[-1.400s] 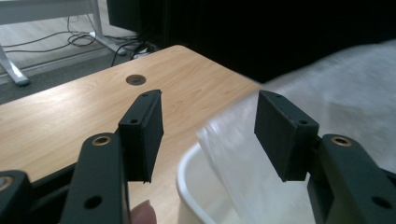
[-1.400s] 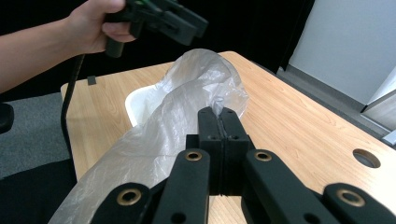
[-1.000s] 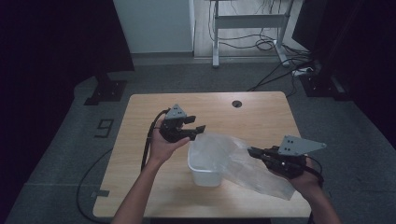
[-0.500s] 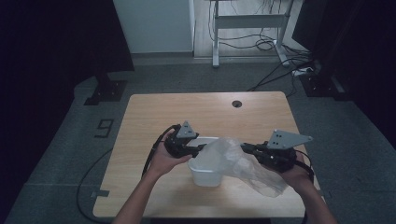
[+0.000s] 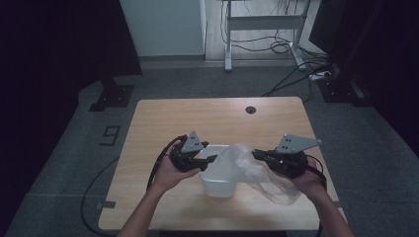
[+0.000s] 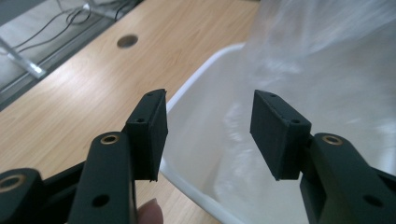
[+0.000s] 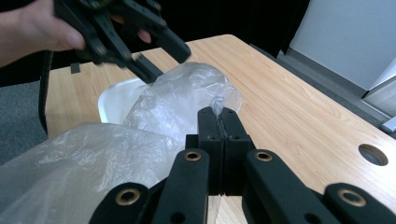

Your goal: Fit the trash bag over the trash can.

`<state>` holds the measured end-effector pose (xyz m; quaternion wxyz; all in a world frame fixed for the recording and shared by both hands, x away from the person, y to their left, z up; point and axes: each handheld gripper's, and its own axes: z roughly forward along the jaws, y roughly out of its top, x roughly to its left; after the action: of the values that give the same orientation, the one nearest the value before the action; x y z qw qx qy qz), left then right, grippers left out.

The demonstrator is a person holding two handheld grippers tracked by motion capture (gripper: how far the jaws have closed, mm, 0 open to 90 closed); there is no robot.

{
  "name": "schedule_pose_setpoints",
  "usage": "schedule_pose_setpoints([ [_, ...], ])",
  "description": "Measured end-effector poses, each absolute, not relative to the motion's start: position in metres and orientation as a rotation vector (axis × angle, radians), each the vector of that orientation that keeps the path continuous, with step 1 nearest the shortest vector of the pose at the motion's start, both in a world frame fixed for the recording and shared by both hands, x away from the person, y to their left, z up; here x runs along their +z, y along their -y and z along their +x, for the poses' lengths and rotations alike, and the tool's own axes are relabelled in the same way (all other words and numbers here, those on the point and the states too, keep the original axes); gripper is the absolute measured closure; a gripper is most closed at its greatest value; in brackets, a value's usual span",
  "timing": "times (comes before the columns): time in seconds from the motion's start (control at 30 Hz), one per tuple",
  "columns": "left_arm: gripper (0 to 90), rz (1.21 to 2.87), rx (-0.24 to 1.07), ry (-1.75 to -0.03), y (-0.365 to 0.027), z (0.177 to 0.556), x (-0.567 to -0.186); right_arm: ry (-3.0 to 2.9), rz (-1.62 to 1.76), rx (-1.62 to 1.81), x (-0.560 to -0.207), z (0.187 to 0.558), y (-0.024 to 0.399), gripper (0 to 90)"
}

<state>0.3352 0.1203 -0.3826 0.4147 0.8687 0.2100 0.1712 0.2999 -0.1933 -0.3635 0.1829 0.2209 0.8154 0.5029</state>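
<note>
Both hands are drawing inward from a second ago, the left tongs point(image 5: 210, 160) now reaching the white tub point(image 5: 220, 183) rim, their jaws just widening again, standing released astride it. The right tongs point(image 5: 257, 155), at the tub's three o'clock, are clenching the clear plastic bag point(image 5: 257, 173) draping over the tub. The wooden worktop point(image 5: 197, 118) is sitting on grey floor point(image 5: 74, 128), cables point(image 5: 276, 47) lying at twelve o'clock.

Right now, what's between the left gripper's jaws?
The white bin's rim sits in the left gripper's open gap, untouched, clear plastic bag beyond, per the left gripper view.
</note>
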Motion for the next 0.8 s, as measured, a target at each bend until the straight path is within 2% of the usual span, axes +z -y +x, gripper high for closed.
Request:
schedule_pose_setpoints([
  [0.23,45.7,2.123,0.349,-0.431,-0.115,0.328,-0.367,-2.299,0.608,1.443,-0.363,0.299,0.192,88.5],
  [0.5,47.9,2.144,0.326,-0.408,-0.096,0.333,-0.374,-2.286,0.591,1.478,-0.362,0.296,0.192,88.5],
  [0.6,55.6,2.151,0.321,-0.396,-0.092,0.334,-0.377,-2.281,0.583,1.491,-0.362,0.295,0.192,88.5],
  [0.8,82.2,2.165,0.319,-0.345,-0.086,0.332,-0.378,-2.279,0.574,1.516,-0.363,0.294,0.192,88.3],
])
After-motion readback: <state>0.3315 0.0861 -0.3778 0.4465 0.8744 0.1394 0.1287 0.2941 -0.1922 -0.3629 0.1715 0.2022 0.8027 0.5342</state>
